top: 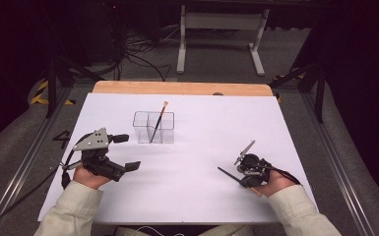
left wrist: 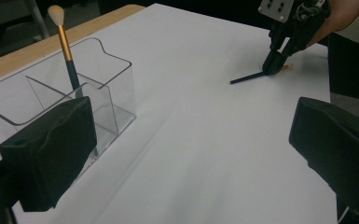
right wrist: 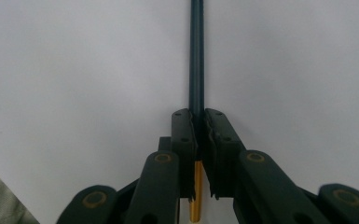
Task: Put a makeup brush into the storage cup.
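- The right claw (top: 236, 172) is sitting low over the white table sheet (top: 202, 196), nearest the person's edge, with its jaws pressing together on the dark handle of a brush (right wrist: 196, 70).
- In the right gripper view that handle is running straight out ahead from between the closed jaws, and a gold band of the same brush is showing behind them.
- From the left gripper view, the right claw (left wrist: 271, 65) is tipping down to the sheet with the dark handle (left wrist: 247, 77) sticking out sideways from its tips.
- The left claw (top: 125, 152) is resting at the sheet's other side, its jaws standing wide apart and gripping nothing.
- Just ahead of the left claw and a little to its side, a clear divided holder (top: 153, 127) is standing on the sheet.
- A second brush (top: 158, 120) is leaning in one compartment, bristles up, its gold band and pale tip (left wrist: 56, 11) rising above the rim.
- Beyond the holder, the wooden table edge (top: 182, 88) is showing past the sheet.
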`<state>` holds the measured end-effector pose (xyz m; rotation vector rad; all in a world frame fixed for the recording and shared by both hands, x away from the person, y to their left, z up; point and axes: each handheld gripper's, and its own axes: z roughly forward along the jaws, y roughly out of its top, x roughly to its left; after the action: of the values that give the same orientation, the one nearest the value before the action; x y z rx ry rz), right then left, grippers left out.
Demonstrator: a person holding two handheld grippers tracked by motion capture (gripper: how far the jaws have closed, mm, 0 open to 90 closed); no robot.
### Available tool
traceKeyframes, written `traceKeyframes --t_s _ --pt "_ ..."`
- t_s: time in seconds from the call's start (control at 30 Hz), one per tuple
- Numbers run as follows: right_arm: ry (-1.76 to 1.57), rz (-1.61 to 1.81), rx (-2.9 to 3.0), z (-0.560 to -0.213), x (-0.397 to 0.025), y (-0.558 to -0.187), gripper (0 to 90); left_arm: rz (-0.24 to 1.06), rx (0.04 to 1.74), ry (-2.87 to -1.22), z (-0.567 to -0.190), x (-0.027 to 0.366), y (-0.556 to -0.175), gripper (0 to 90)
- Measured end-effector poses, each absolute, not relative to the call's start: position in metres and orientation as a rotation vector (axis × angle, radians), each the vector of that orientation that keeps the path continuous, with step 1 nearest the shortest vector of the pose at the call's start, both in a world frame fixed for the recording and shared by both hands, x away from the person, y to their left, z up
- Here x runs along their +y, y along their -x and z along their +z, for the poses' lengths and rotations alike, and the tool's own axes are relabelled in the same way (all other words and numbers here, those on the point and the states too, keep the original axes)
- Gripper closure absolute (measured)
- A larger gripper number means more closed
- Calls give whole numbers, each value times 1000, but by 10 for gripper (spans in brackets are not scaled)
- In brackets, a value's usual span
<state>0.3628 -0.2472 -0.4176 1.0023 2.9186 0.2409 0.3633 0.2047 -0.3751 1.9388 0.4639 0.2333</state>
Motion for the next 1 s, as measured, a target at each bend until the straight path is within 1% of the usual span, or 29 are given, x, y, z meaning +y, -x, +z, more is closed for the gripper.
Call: traceKeyframes --t_s 0.13,0.23,0.43,0.73,1.0 --pt "-989 264 2929 -414 -247 -364 830 230 454 -1943 -373 202 -362 28" --pt "-944 278 2936 -406 -245 -364 831 223 437 -1958 -371 200 -362 42" --pt "-847 288 2955 -382 -234 -365 831 147 393 -1984 -366 189 -361 75" --pt "-640 293 2999 -352 -212 -363 830 106 341 -2013 -362 174 -359 75" --pt "-501 282 3022 -337 -192 -360 831 75 300 -2033 -362 162 -358 96"
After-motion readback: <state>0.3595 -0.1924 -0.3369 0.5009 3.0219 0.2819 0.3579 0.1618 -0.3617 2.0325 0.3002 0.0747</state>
